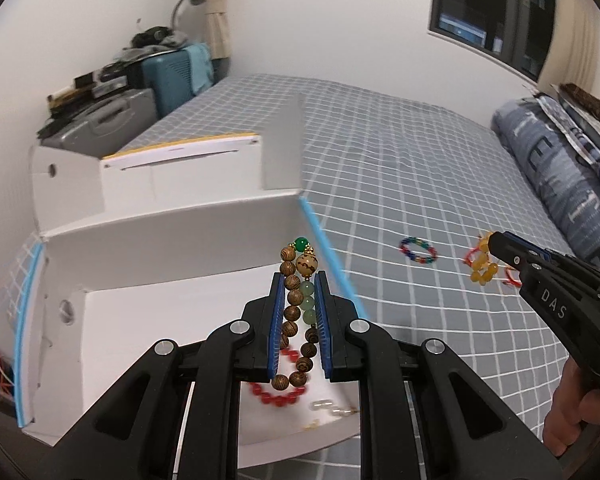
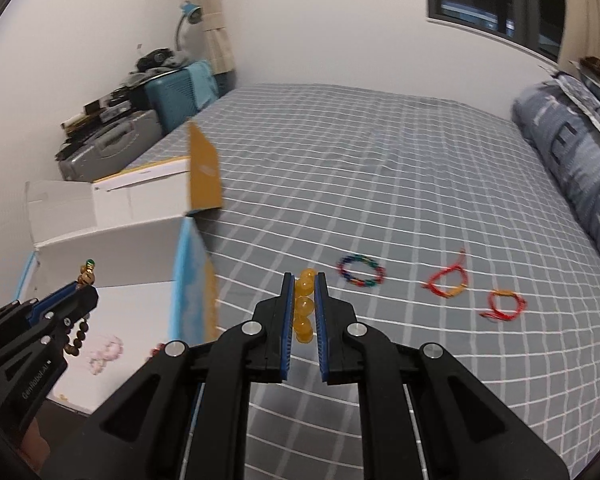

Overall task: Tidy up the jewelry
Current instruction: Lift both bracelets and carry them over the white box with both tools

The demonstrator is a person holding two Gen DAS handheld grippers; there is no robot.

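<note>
My left gripper (image 1: 300, 280) is shut on a wooden-bead bracelet (image 1: 294, 314) with pale green beads and one dark green bead, held over the open white box (image 1: 180, 272). A red bead bracelet (image 1: 278, 398) and a clear one (image 1: 332, 408) lie on the box floor. My right gripper (image 2: 304, 280) is shut on a yellow bead bracelet (image 2: 304, 306) above the checked bed sheet (image 2: 380, 160), right of the box (image 2: 112, 240). In the left wrist view the right gripper (image 1: 490, 242) holds the yellow beads (image 1: 484, 268) in the air. The left gripper (image 2: 88, 292) shows at the lower left of the right wrist view.
A multicoloured bead bracelet (image 2: 360, 272) and two red string bracelets (image 2: 446, 284) (image 2: 506, 304) lie on the sheet. A pink bracelet (image 2: 106, 354) is inside the box. A rolled blue quilt (image 2: 572, 168) lies along the right. Suitcases (image 1: 100, 120) stand left of the bed.
</note>
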